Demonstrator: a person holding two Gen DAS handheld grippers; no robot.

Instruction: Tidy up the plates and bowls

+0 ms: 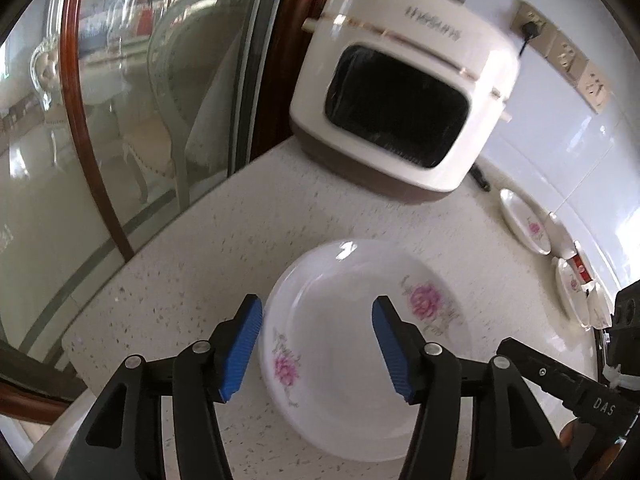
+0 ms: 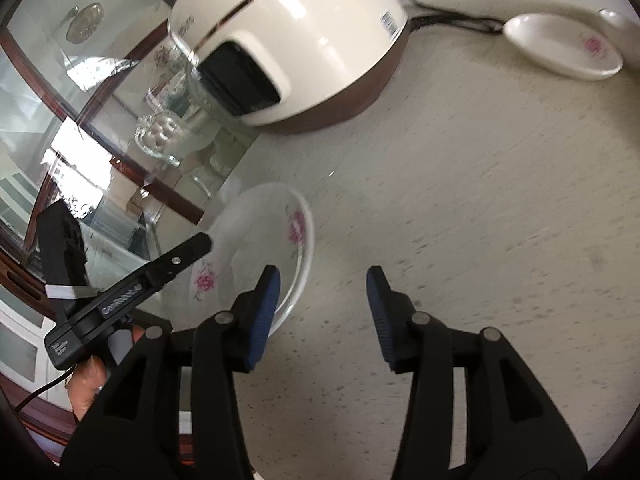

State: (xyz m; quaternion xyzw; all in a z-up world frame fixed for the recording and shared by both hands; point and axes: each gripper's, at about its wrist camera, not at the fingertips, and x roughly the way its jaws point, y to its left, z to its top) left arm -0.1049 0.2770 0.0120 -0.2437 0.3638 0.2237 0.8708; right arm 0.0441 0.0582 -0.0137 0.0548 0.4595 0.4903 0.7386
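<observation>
Left gripper [image 1: 318,344]: jaws spread wide, nothing between the pads. The floral plate [image 1: 360,352] lies flat on the speckled countertop [image 1: 180,280], directly ahead of and beneath this gripper. In the left wrist view the left blue pad sits just outside the plate's left rim; the right pad hangs over the plate's well. No contact that I can confirm; height above the plate not readable.

Right gripper [image 2: 324,316]: also released, holding nothing. From its own view the same floral plate [image 2: 260,256] lies to the left of the jaws, with only the left pad overlapping the near-right rim; the gap between the pads looks onto bare countertop [image 2: 480,220].

Judgement: the left gripper is the nearer one and is better lined up. The plate is round, so no long axis matters; the rim edge is what counts. A grasp would call for one pad inside and one outside the rim, which is roughly the present arrangement at the left rim.

Other dishes: a second floral plate [image 1: 526,222] far right near the wall, well apart, and more dishes [image 1: 576,288] beyond it, partly cut off. White countertop appliance [image 1: 400,92] stands at the far side.
</observation>
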